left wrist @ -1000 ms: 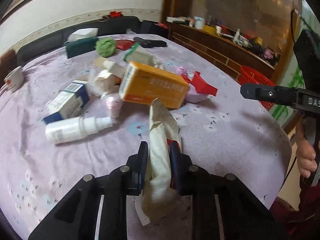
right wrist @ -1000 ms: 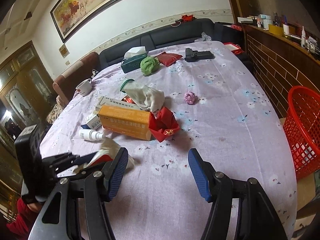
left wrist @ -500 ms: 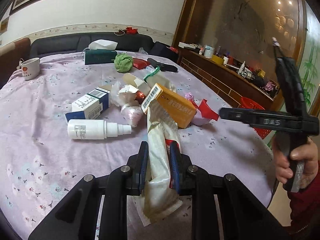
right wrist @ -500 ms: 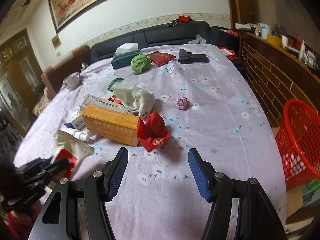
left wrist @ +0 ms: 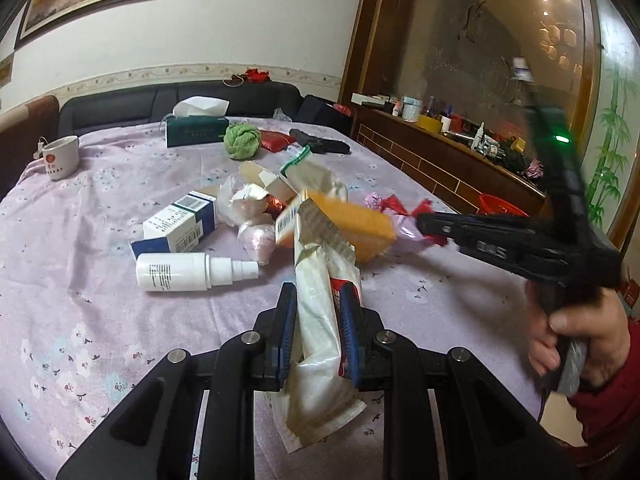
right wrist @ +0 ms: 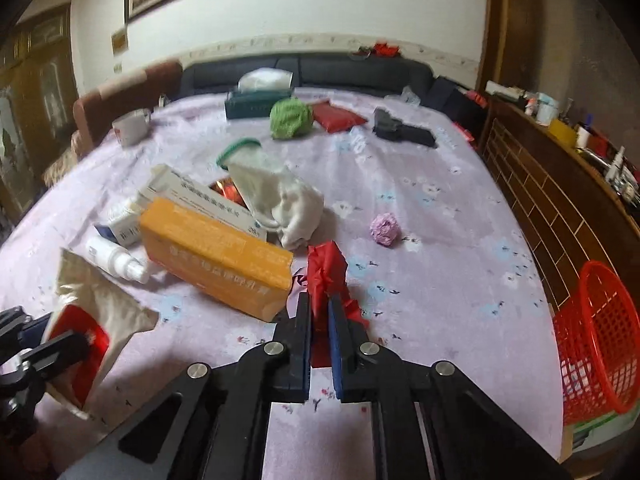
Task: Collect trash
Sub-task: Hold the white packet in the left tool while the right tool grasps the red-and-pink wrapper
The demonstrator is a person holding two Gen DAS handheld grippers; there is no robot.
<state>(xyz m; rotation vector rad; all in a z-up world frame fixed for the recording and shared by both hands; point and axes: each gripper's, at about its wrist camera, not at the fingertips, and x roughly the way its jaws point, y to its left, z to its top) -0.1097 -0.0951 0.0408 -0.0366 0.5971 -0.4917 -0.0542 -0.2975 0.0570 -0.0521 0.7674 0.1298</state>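
Note:
My left gripper (left wrist: 317, 304) is shut on a crumpled white and red wrapper (left wrist: 320, 312) and holds it above the near part of the table; the wrapper also shows in the right wrist view (right wrist: 86, 312). My right gripper (right wrist: 319, 312) is shut on a red crumpled wrapper (right wrist: 326, 270) beside the orange box (right wrist: 218, 254). The right gripper shows in the left wrist view (left wrist: 424, 220), reaching toward the pile. A red mesh basket (right wrist: 596, 336) stands on the floor at the right.
On the lilac tablecloth (right wrist: 440, 248) lie a white spray bottle (left wrist: 188, 271), a blue and white box (left wrist: 180, 224), a white cloth bag (right wrist: 276, 196), a pink paper ball (right wrist: 385, 230), a green ball (right wrist: 290, 117), a tissue box (left wrist: 197, 130) and a mug (left wrist: 60, 157).
My right gripper moved forward and closed on the red wrapper. My left gripper kept hold of its wrapper and tilted upward, with more of the room in view.

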